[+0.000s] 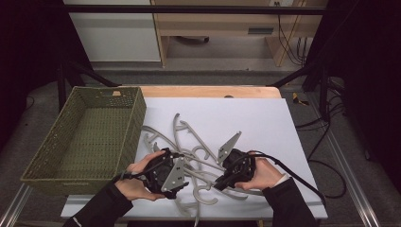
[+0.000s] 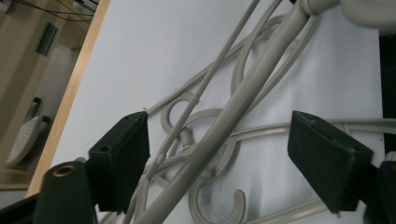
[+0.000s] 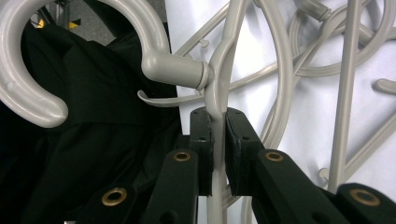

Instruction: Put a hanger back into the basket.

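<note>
While the right gripper pinches one hanger by its thin arm just below the hook, jaws pressed tight on it, the left gripper has its jaws spread, with no pad pressing on anything. A thick hanger arm runs diagonally between the left jaws, over the pile; it looks clear of both pads, though contact at the bottom edge is hard to judge. Hangers lie tangled on the white sheet at table centre, between both hands and beyond them. Green basket sits at table left, just beside the left hand. Right hand is at the pile's right edge.
</note>
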A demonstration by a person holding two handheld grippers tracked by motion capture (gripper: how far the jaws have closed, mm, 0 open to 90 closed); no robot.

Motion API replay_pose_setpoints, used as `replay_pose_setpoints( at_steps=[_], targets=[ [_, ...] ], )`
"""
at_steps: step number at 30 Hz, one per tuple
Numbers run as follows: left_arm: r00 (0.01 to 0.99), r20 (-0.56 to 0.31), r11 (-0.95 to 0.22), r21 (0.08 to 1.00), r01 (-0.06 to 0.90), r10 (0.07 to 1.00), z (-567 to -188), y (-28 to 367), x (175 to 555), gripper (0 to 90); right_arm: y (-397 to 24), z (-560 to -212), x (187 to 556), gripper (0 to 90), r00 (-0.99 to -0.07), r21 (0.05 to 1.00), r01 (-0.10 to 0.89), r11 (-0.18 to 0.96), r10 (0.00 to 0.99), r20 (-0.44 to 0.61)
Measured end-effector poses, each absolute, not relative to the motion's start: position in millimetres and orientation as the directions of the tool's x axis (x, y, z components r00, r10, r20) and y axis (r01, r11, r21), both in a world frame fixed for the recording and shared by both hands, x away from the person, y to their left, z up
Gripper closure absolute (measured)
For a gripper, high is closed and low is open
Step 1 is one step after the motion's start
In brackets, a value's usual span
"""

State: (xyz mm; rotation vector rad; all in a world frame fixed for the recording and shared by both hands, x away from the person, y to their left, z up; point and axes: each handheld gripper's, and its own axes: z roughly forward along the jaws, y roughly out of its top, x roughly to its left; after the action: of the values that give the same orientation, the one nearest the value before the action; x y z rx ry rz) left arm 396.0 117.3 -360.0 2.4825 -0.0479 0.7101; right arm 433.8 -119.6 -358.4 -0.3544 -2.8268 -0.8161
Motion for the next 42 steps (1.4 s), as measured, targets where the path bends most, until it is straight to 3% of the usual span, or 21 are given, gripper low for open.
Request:
replay_pose_setpoints(
  at_steps=[6,16,18,20,35,42],
  targets=[
    [0.821,0.568,-0.862,0.441,-0.250,0.053,-368,112,394,34.1,-119,-359,433,82.8,-0.956,0.488,0.266,0.832,0.160,0.247],
    [0.797,0.604,-0.865,0.397,-0.307,-0.006,-376,110,393,59.1,-119,-359,430,82.8,-0.954,0.484,0.265,0.834,0.155,0.255],
    [0.779,0.625,-0.855,0.377,-0.357,-0.050,-376,108,395,64.7,-119,-359,430,82.8,-0.955,0.485,0.261,0.834,0.151,0.255],
    [0.780,0.624,-0.863,0.374,-0.339,-0.036,-378,109,393,69.2,-119,-359,430,82.8,-0.957,0.489,0.256,0.834,0.146,0.253],
    [0.744,0.659,-0.872,0.295,-0.390,-0.109,-383,108,387,77.8,-120,-358,432,81.6,-0.966,0.487,0.230,0.843,0.138,0.217],
    [0.778,0.623,-0.866,0.343,-0.364,-0.081,-381,108,386,79.6,-126,-352,431,79.5,-0.975,0.517,0.213,0.829,0.143,0.172]
  ],
)
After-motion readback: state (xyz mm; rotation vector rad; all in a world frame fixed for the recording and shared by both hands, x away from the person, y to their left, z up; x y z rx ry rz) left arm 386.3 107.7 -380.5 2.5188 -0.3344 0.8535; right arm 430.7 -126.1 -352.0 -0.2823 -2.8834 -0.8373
